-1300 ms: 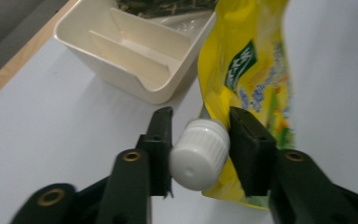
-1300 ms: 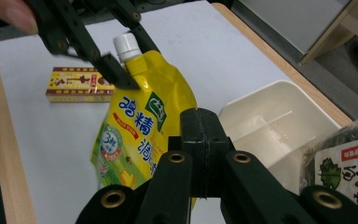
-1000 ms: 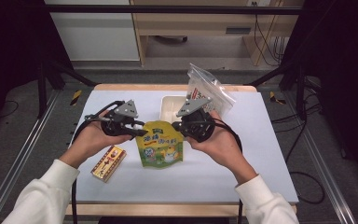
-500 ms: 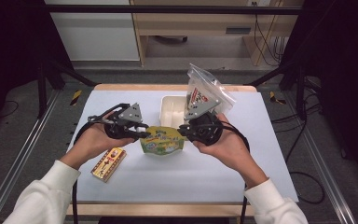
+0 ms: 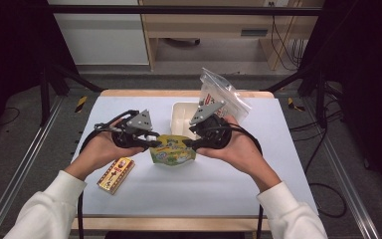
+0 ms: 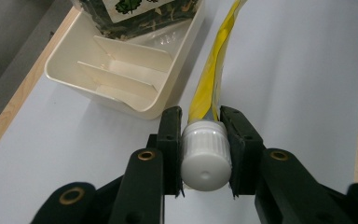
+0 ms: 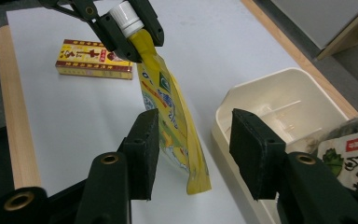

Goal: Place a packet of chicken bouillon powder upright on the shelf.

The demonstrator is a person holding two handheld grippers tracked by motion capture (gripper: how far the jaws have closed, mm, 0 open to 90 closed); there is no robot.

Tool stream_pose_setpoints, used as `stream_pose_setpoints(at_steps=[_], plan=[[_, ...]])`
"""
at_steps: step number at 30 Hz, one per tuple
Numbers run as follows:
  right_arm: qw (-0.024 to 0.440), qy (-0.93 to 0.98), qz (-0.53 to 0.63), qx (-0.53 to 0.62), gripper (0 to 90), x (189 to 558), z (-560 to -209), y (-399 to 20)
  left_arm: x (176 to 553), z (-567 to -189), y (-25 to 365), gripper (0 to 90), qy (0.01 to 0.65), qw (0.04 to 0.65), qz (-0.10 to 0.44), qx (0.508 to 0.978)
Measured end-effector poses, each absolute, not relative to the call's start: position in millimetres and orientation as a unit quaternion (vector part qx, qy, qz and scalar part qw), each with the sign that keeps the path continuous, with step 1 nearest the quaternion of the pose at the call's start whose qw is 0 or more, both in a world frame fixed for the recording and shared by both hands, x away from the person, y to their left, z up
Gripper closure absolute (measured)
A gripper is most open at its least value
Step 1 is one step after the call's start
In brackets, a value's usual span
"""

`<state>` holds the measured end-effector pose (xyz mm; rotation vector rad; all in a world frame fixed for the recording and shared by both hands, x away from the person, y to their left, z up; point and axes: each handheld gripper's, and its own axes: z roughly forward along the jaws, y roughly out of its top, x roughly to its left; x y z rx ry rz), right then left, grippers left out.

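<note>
A yellow-green spouted pouch (image 5: pixel 171 149) hangs between my two grippers over the white table. In the left gripper view my left gripper (image 6: pixel 204 149) is shut on the pouch's white screw cap (image 6: pixel 204 156), and the pouch body (image 6: pixel 209 79) runs away from it. My right gripper (image 7: pixel 196 140) stands open around the pouch's lower end (image 7: pixel 172 121); its jaws have just been opening and its pads are off the pouch. In the high view the left gripper (image 5: pixel 149 142) and the right gripper (image 5: pixel 189 144) face each other.
A cream divided tray (image 5: pixel 181 112) stands behind the pouch, with a clear bag of dark seaweed (image 5: pixel 219 94) leaning in it. A yellow and red box (image 5: pixel 115 174) lies near the left forearm. The table's wooden edge (image 7: pixel 14 116) shows in the right gripper view.
The pouch was lifted from hanging flat in front to level between the grippers. The right gripper's jaws came apart and let go of the pouch's lower end. The left still grips the cap.
</note>
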<state>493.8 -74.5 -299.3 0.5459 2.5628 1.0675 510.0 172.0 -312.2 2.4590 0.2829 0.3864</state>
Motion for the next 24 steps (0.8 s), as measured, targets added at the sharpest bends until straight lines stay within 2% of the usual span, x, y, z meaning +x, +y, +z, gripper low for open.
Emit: stream_pose_setpoints(at_steps=[4,24], plan=[[0.147,0.9,0.367,0.185,50.9,498,-302,-70,510,-312,171,69.5,0.106,0.315,0.146,0.932],[0.11,0.916,0.347,0.167,66.7,515,-318,-53,509,-313,171,69.5,0.1,0.319,0.142,0.932]])
